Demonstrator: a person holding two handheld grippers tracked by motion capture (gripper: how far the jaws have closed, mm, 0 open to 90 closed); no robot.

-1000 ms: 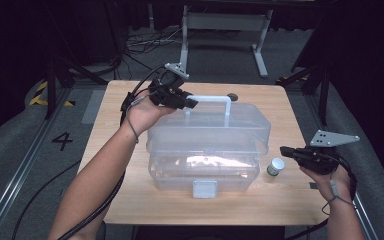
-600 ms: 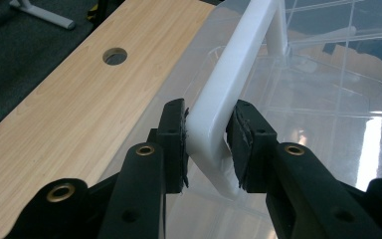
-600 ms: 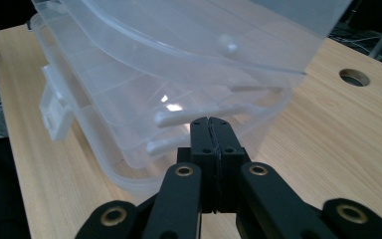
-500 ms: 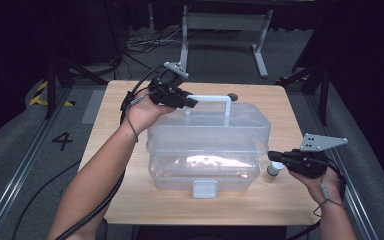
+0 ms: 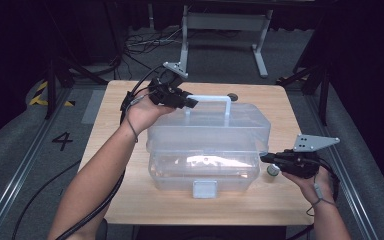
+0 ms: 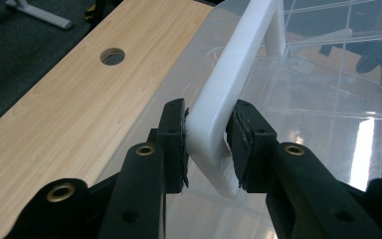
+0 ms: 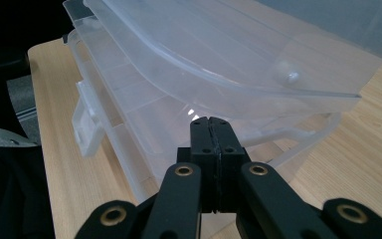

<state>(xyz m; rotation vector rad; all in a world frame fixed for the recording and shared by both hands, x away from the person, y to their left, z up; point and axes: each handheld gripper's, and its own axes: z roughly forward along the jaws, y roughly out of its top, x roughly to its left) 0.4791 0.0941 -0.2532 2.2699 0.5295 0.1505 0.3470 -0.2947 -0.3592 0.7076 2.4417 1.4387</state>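
A clear plastic storage box [image 5: 207,145] with a white carry handle [image 5: 215,100] stands in the middle of the wooden table [image 5: 130,175]. My left gripper [image 5: 190,102] is shut on the handle's left end; in the left gripper view its pads [image 6: 176,144] press both sides of the white bar [image 6: 238,64]. My right gripper [image 5: 265,159] is shut with nothing in it, its tips at the box's right side. In the right gripper view the closed tips [image 7: 212,127] point at the gap under the box's lid [image 7: 229,59], which sits a little above the base.
A small round jar [image 5: 273,170] stands on the table just under my right gripper. The box's white latch [image 5: 203,189] faces the near edge. A cable hole [image 5: 233,97] lies behind the handle. Dark floor, cables and a metal stand surround the table.
My right gripper has moved left, from beside the small jar to the box's right side. The left gripper has stayed on the handle.
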